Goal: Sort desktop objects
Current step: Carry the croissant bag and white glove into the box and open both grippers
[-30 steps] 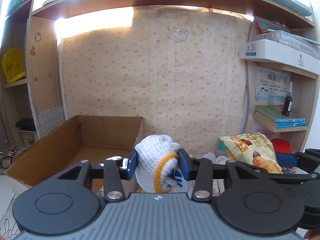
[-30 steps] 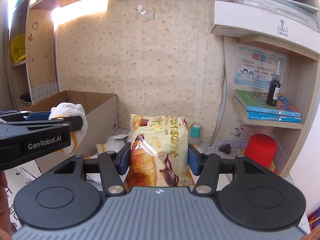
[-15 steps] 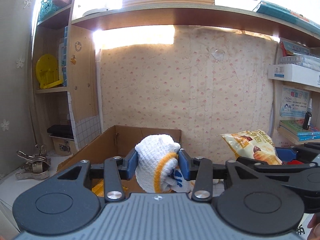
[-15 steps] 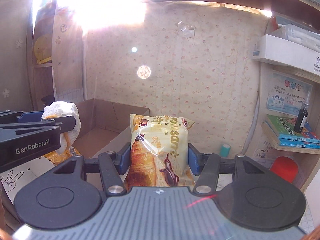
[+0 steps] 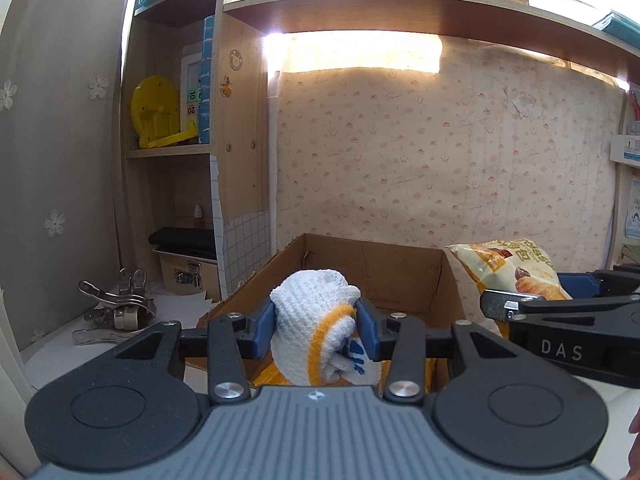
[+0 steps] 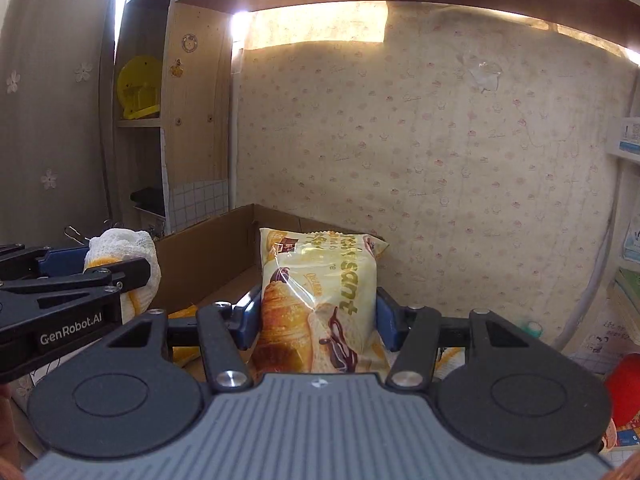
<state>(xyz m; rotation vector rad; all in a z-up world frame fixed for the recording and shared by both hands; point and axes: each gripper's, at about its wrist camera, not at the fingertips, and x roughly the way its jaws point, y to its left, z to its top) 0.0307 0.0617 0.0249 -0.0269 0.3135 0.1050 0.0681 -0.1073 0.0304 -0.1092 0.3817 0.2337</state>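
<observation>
The left gripper (image 5: 316,334) is closed on a rolled white glove (image 5: 316,326) with a yellow cuff, its blue pads pressing both sides, and the bundle hangs above the near edge of the open cardboard box (image 5: 394,270). The right gripper (image 6: 318,316) is clamped on a croissant packet (image 6: 320,300), which stands upright between its pads, in front of the same box (image 6: 208,256) and to its right. The step in hand looks like dropping both items into the box. To do it well, each gripper should be carried fully past the near wall before opening, since the glove is soft and may catch on the rim or unroll. The two grippers sit close side by side, so releasing one at a time avoids a knock. Yellow packaging already lies inside, so a gentle, low drop suits.
</observation>
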